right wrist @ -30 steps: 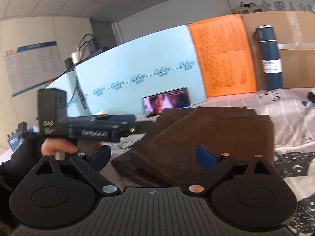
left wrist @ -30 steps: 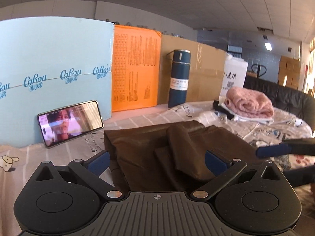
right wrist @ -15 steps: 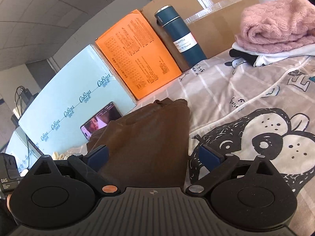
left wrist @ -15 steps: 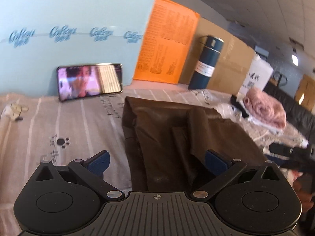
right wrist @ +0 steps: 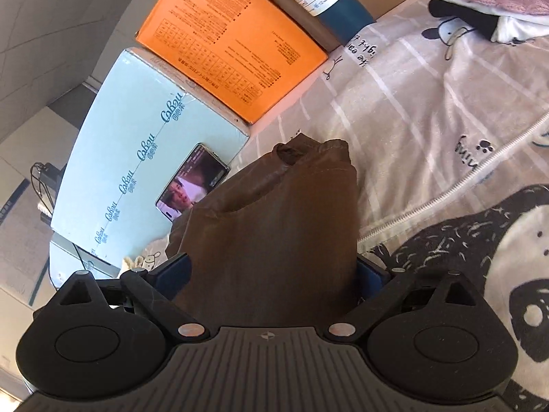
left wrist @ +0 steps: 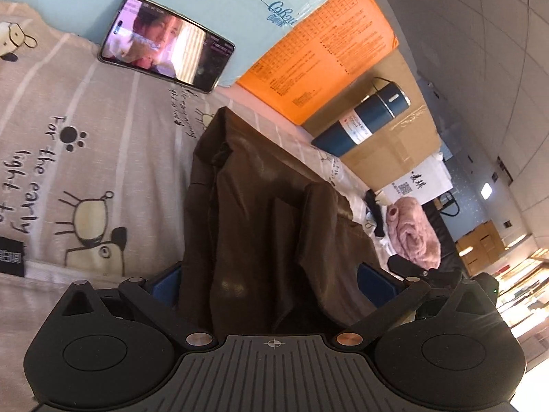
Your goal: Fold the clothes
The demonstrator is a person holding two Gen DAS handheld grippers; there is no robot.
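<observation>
With both claws, left (left wrist: 272, 283) and right (right wrist: 272, 276), spread wide around the brown garment (left wrist: 260, 226) on the bedsheet (left wrist: 103, 137), I judge it soft and limp, best pinched at its near edge.

Tiled ceiling (left wrist: 480, 34) with a lit panel (left wrist: 486, 191), grey wall (right wrist: 44, 31), dark sofa (left wrist: 446, 240), stacked cardboard boxes (left wrist: 482, 243)

Dark brown garment (left wrist: 260, 226); grey-beige bedsheet (left wrist: 103, 130) with white stripes, cartoon dogs; orange box (right wrist: 233, 34); pale blue box (right wrist: 144, 130); pink knit (left wrist: 415, 233).
</observation>
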